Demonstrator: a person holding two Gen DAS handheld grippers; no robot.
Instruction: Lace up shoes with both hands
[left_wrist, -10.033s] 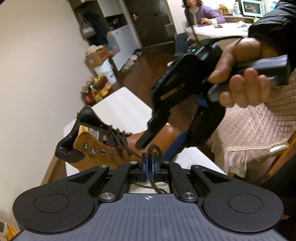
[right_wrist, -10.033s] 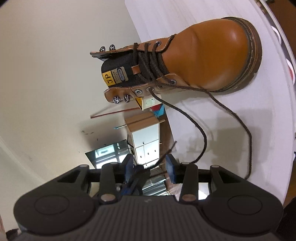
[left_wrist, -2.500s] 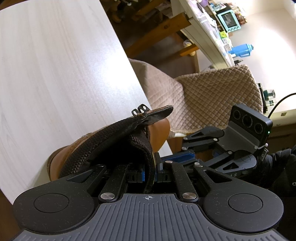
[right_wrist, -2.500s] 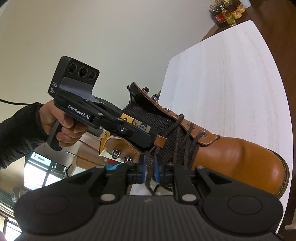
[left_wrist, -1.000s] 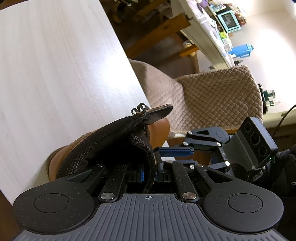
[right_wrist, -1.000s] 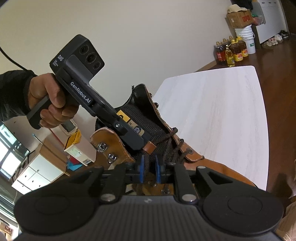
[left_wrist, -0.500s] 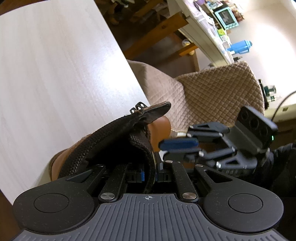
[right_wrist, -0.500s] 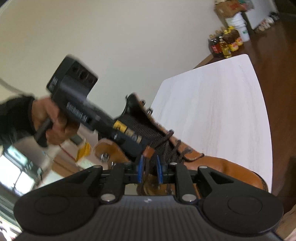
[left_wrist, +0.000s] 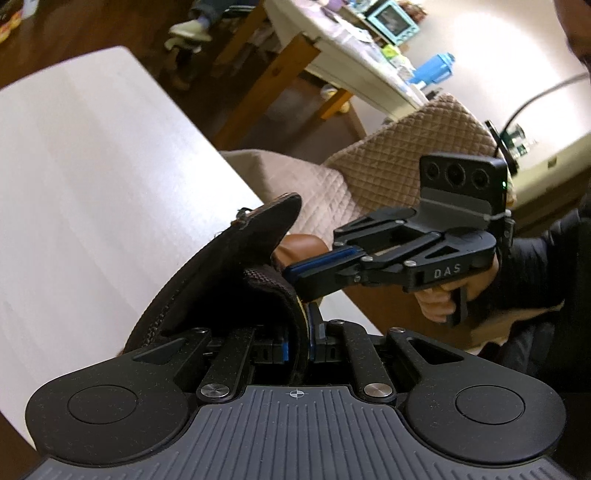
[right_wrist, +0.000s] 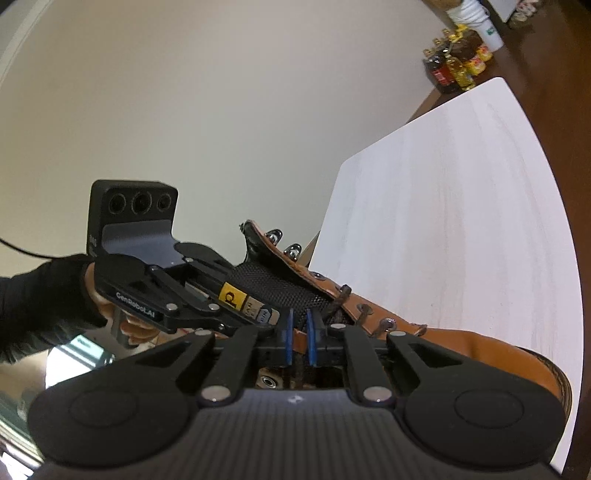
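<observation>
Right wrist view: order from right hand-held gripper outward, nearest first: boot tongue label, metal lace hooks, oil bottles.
From the right hand-held gripper:
1. Boot tongue label, just ahead, left of the fingers.
2. Metal lace hooks, on the boot's collar, farther up.
3. Oil bottles, on the floor past the table, top right.

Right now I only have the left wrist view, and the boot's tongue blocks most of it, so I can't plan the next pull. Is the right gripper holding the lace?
Observer: It seems so. In the right wrist view the right gripper has its pads nearly together, with the dark lace running between them.
Operator: How far up is the boot laced?
Observer: The lace crosses the lower eyelets only; the top hooks are bare.
Operator: Where does my left gripper bite?
Observer: It clamps the tongue right at its yellow label.
</observation>
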